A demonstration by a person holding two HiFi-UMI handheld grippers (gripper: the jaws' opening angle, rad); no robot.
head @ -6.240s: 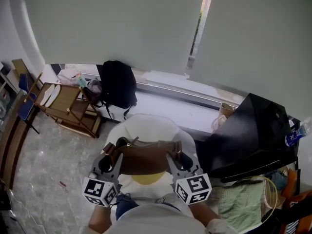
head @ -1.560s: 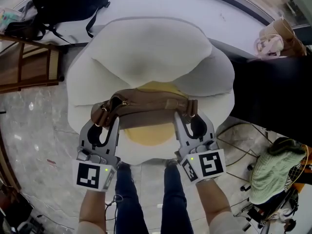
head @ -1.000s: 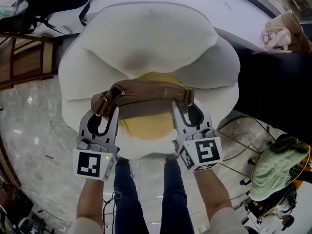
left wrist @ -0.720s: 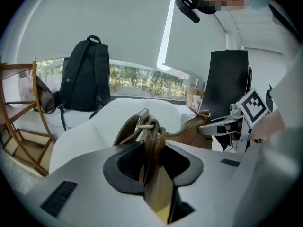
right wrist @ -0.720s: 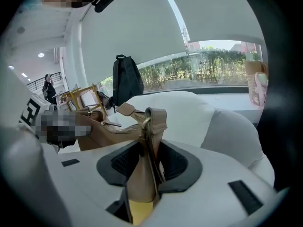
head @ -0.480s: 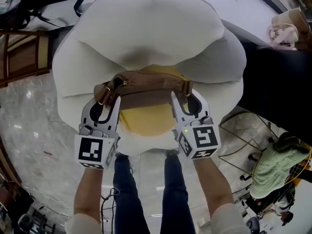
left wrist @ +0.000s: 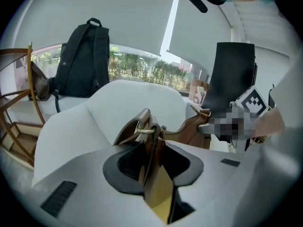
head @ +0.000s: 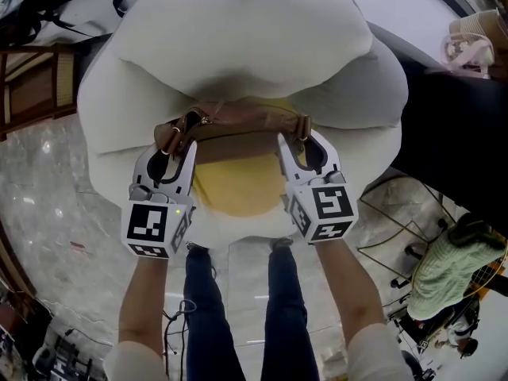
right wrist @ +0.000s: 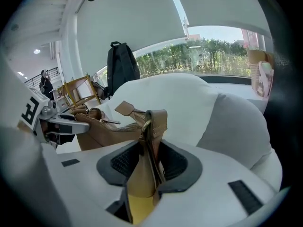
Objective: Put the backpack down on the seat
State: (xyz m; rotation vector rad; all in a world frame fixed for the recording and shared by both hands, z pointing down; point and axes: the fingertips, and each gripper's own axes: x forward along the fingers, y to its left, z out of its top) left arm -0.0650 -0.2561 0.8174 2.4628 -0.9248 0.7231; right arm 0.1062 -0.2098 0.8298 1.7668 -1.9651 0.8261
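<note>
A brown leather backpack (head: 238, 129) hangs stretched between my two grippers, low over the yellow seat cushion (head: 238, 185) of a white, shell-shaped armchair (head: 238, 38). My left gripper (head: 176, 137) is shut on the bag's left end by its metal ring (left wrist: 144, 130). My right gripper (head: 295, 133) is shut on the right end at the strap tab (right wrist: 154, 122). In the left gripper view the leather end (left wrist: 150, 148) stands pinched between the jaws. From the right gripper view the bag's zipped body (right wrist: 106, 124) runs left toward the other gripper. Whether the bag's underside touches the cushion is hidden.
A black backpack (left wrist: 83, 60) leans on the window ledge behind the chair. A wooden rack (head: 32, 86) stands at the left and a black case (head: 460, 133) at the right. Green cloth on a wire basket (head: 464, 264) sits right of my legs (head: 238, 316).
Both grippers have sunk together with the brown backpack toward the yellow cushion. The grip on both ends is unchanged.
</note>
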